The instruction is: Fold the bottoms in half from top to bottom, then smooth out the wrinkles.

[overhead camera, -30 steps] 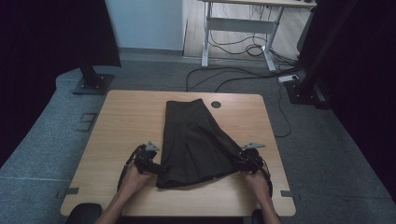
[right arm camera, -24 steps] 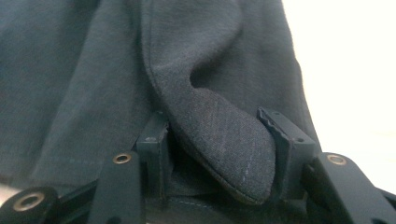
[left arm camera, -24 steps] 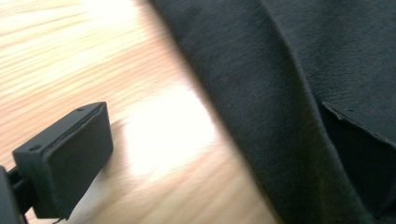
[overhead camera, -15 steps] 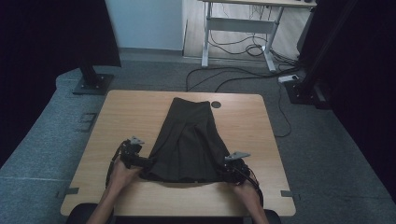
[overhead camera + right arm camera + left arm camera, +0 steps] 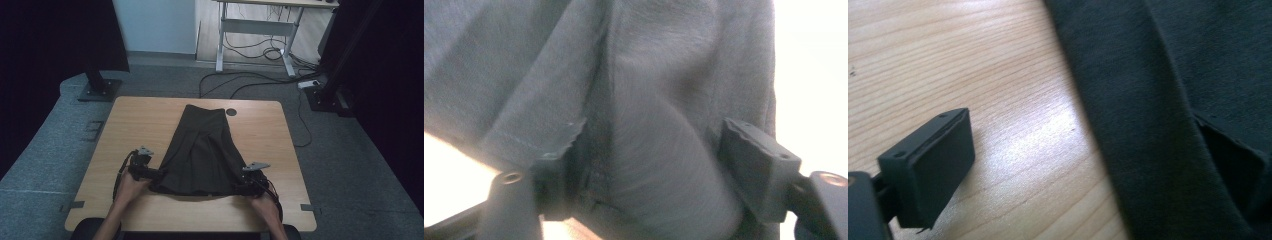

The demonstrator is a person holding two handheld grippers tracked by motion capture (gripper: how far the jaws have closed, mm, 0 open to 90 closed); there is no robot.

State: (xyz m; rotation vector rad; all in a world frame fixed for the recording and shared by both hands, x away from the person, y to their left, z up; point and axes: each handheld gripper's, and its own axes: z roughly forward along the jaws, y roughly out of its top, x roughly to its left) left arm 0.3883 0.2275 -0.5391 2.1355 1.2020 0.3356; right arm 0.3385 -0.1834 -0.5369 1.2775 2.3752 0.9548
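A dark pleated skirt lies flat on the light wooden table, narrow waist end toward the far edge, wide hem toward the near edge. Just beyond the waist, a small round black grommet sits in the tabletop.

Left gripper is down at the skirt's near left corner, hand behind it. In the left gripper view its jaws stand wide apart: one black pad rests over bare wood, the other sits at the right under a fold of the dark cloth. Nothing is pinched there, the fabric edge simply runs between them.

Right gripper is at the near right corner of the hem. Its jaws have just been opening, and the right gripper view shows a thick roll of cloth bulging between the two pads, which stand clear enough on either side that the grip looks released.
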